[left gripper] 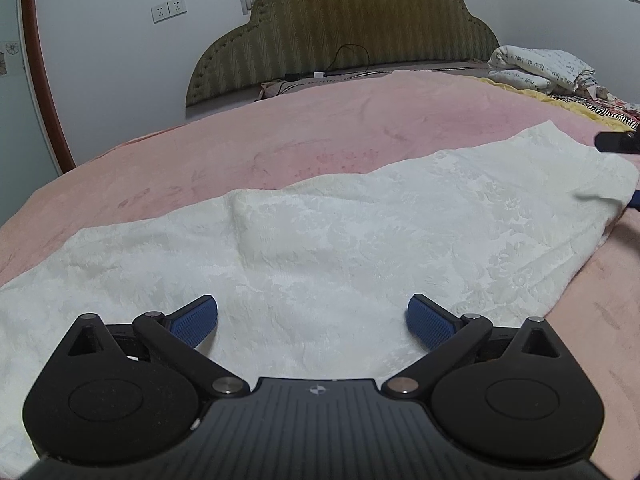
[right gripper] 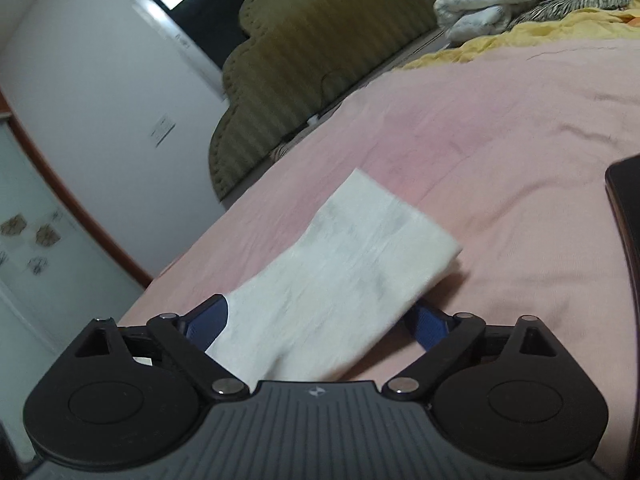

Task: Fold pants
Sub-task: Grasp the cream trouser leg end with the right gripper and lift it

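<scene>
White patterned pants (left gripper: 320, 240) lie spread across the pink bedspread (left gripper: 280, 140). My left gripper (left gripper: 312, 320) is open, its blue fingers wide apart just above the near part of the pants. In the right wrist view, my right gripper (right gripper: 320, 324) is open, and one end of the pants (right gripper: 360, 252) lies between its blue fingers (right gripper: 430, 326) and stretches away over the bedspread (right gripper: 500, 140). The right gripper shows at the far right edge of the left wrist view (left gripper: 618, 142), at the pants' right end.
An olive padded headboard (left gripper: 344, 32) stands at the back. Folded printed bedding (left gripper: 540, 68) and yellow cloth (right gripper: 520, 28) lie at the bed's far right. A dark object (right gripper: 626, 216) is at the right edge. A door frame (left gripper: 40, 72) is at left.
</scene>
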A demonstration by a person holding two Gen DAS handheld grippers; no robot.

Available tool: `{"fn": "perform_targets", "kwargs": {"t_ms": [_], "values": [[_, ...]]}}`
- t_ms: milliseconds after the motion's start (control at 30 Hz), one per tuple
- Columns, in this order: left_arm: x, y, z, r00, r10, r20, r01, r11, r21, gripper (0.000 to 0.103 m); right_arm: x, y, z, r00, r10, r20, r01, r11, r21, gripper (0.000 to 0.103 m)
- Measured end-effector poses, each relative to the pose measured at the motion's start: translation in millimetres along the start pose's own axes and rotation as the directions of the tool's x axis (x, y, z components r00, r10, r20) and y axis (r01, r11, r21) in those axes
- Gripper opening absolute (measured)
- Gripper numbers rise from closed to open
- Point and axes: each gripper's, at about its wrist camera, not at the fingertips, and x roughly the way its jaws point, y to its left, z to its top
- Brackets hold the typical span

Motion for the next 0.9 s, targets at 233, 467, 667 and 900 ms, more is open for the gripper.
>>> {"fn": "perform_targets", "kwargs": {"t_ms": [233, 467, 667, 900], "values": [[-0.2, -0.4, -0.3, 1.000, -0.001, 0.000, 0.001, 1.000, -0.001, 0.103, 16.6, -0.5, 8.5, 0.999, -0.016, -0.043, 0.014, 0.999, -0.046, 0.097], [0.3, -0.8, -0.6, 1.000, -0.004, -0.002, 0.004, 1.000, -0.005, 0.103, 15.0, -12.7, 6.9, 0.998, -0.021, -0.056, 0.023, 0.999, 0.035, 0.021], [-0.1, 1.7, 1.0, 1.000, -0.016, -0.004, 0.016, 1.000, -0.020, 0.103, 8.8, 3.1, 3.2, 0.999, -0.049, -0.001, 0.049, 0.998, -0.040, 0.015], [-5.6, 49.2, 18.8, 0.974, -0.225, 0.036, 0.224, 0.919, -0.324, 0.098, 9.4, 100.8, -34.3, 0.982, -0.163, 0.095, 0.186, 0.755, -0.629, 0.011]]}}
